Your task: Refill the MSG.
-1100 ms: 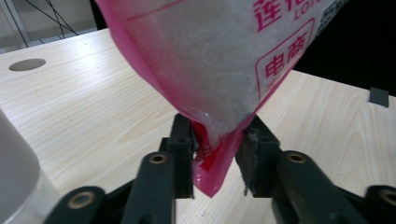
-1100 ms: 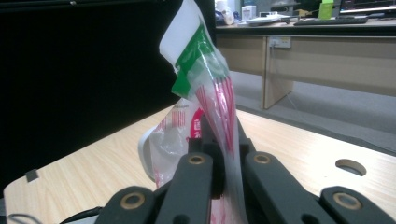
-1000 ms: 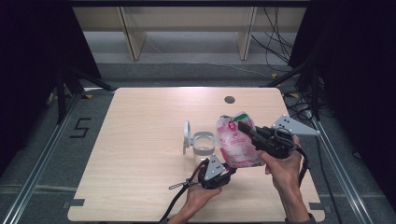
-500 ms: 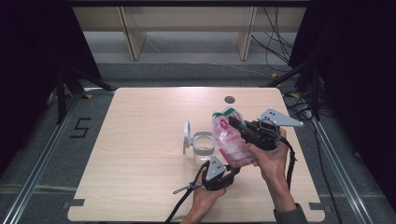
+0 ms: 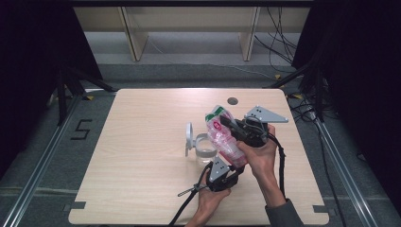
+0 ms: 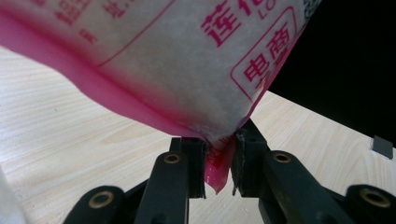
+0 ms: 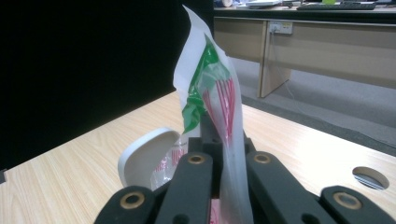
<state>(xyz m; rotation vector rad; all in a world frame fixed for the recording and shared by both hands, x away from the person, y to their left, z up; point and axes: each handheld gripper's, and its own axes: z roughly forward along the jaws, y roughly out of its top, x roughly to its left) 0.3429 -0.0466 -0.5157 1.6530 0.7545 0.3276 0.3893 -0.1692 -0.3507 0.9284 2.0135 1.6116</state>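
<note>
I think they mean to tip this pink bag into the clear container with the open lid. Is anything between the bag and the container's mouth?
Nothing visible. The pink bag, pinched by both claws, hangs beside the clear container; its lid stands on the far side.

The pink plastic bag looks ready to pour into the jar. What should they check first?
1. Left gripper pinches the pink plastic bag's bottom corner: ok.
2. Right gripper clamps the bag's top edge: ok.
3. Clear round jar stands with its white lid flipped open: ok.
4. Bag's mouth over the jar: not ok, it is beside it.
5. Bag's top opened: cannot tell.
</note>
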